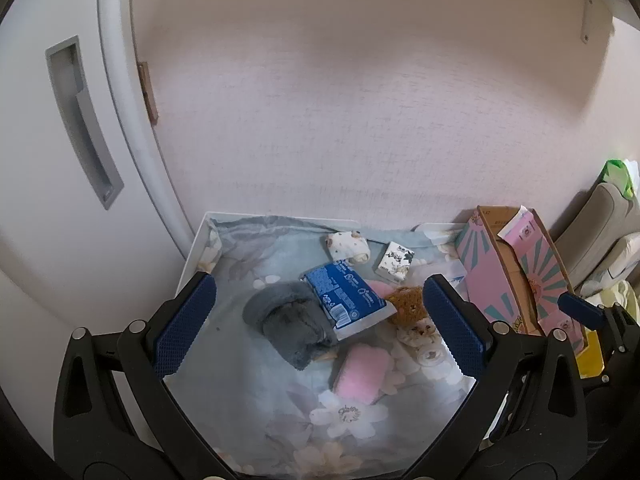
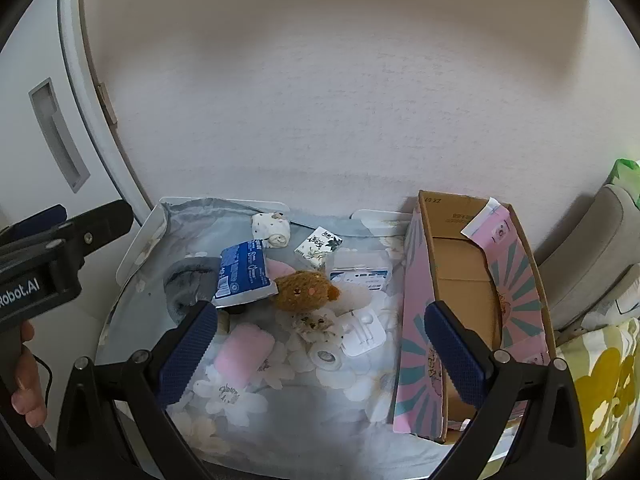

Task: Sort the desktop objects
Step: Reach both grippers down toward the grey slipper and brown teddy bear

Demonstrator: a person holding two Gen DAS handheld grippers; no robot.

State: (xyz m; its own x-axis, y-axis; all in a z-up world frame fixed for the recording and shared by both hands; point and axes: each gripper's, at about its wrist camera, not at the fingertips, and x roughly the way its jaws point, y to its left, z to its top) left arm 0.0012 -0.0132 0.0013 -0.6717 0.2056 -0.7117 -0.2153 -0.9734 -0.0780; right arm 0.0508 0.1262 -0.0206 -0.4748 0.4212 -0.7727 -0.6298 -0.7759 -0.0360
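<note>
At the bottom of the left wrist view, the left gripper (image 1: 320, 320) stands spread wide and empty above the floral cloth (image 1: 224, 412). Low in the right wrist view, the right gripper (image 2: 320, 344) is equally wide, holding nothing. Between its fingers lie a pink roll (image 2: 244, 352) and a tape ring (image 2: 325, 358). Further up mid-frame sit a brown plush toy (image 2: 306, 290), a blue packet (image 2: 242, 274) on a grey cloth (image 2: 188, 280), and white earphones (image 2: 366, 336). At the right stands an open pink carton (image 2: 416, 320), against the wall (image 2: 320, 100).
</note>
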